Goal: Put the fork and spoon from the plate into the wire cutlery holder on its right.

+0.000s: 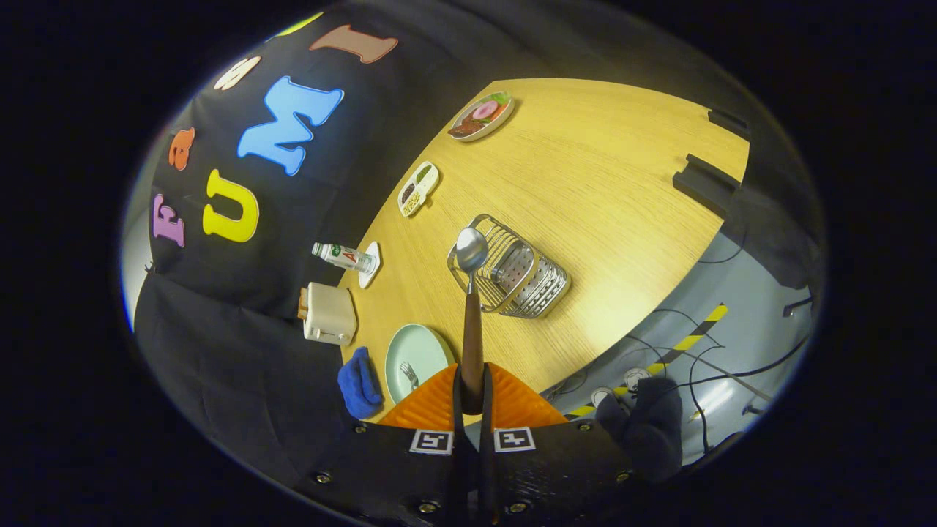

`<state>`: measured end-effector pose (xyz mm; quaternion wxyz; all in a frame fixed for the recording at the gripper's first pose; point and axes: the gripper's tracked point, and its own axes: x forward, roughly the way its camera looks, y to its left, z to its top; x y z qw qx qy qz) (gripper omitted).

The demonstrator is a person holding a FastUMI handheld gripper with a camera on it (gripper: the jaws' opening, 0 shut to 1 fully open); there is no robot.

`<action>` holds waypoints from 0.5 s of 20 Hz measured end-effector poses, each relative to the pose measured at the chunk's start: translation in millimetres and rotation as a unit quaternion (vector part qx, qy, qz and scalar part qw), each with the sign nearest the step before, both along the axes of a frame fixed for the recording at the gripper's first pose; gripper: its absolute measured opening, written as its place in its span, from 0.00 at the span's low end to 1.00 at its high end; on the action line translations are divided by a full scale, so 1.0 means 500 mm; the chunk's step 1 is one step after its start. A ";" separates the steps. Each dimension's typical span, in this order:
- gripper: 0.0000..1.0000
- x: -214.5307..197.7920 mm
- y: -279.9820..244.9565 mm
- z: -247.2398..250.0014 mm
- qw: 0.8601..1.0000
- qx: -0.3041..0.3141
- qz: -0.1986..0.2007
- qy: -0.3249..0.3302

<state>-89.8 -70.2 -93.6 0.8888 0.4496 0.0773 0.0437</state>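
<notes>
The fingers (pixel 472 399) pinch the brown handle of the spoon (pixel 471 293); its shiny bowl stands above the near rim of the wire holder (pixel 512 278) on the desk (pixel 607 190). I would lower it straight inside, then release. The fork (pixel 408 375) lies on the green plate (pixel 413 351).

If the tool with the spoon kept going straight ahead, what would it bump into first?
Probably the wire cutlery holder. The tool is shut on the spoon by its handle, and the spoon's bowl sits right at the holder's near rim, so the spoon would get there before the fingers. Depth is hard to judge here.
</notes>
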 end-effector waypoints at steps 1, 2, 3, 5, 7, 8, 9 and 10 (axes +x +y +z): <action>0.06 0.001 -0.002 0.001 1.000 0.003 0.000 0.001; 0.06 0.002 0.001 -0.001 1.000 0.003 -0.001 0.001; 0.06 0.001 0.000 -0.001 1.000 0.003 -0.004 0.003; 0.06 -0.003 0.001 -0.006 1.000 0.001 -0.006 0.007; 0.06 -0.007 0.006 -0.024 1.000 0.000 -0.004 0.022; 0.06 -0.006 0.006 -0.029 1.000 0.003 -0.004 0.026; 0.06 -0.008 0.002 -0.031 1.000 0.007 -0.005 0.028; 0.06 -0.010 0.007 -0.033 1.000 0.015 -0.003 0.027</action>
